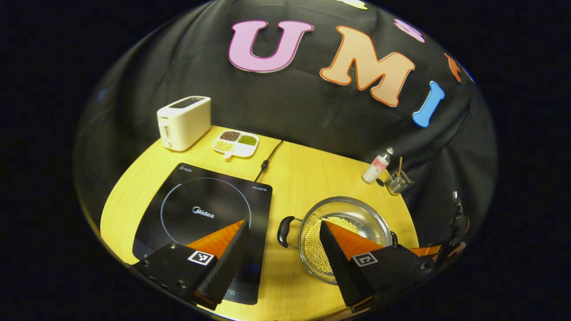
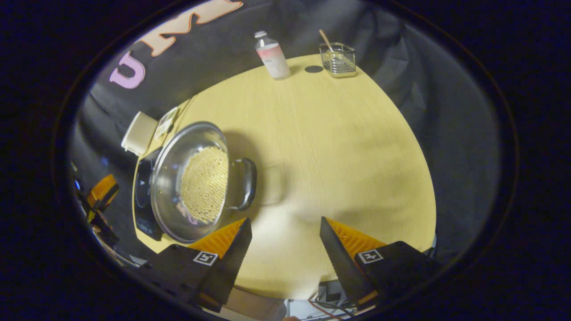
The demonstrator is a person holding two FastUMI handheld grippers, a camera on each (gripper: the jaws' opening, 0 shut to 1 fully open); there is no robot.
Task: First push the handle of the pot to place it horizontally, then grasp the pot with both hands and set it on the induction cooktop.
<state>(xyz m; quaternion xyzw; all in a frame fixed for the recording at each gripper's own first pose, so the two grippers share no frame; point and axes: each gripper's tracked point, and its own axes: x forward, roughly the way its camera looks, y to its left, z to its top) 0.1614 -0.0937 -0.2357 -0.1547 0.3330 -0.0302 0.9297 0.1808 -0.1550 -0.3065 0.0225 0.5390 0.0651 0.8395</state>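
The pot (image 1: 345, 238) sits on the yellow table (image 1: 303, 178), just to the right of the cooktop (image 1: 203, 223). It is shiny and has little yellow beads (image 1: 321, 249) in it. One black handle (image 1: 285, 232) sticks out toward the cooktop. In the right gripper view I see the pot (image 2: 192, 180) with its other handle (image 2: 244, 183) pointing at the bare table (image 2: 339, 147).

My left gripper (image 1: 283, 236) is wide open and holds nothing. One finger is over the cooktop and the other is over the pot. My right gripper (image 2: 285, 234) is wide open too, with nothing in it. It hangs over the table near that other handle.

Far back stand a toaster (image 1: 184, 122), a small dish (image 1: 235, 143), a bottle (image 1: 377, 166) and a wire holder (image 1: 397, 182). A black cord (image 1: 269, 161) runs behind the cooktop.
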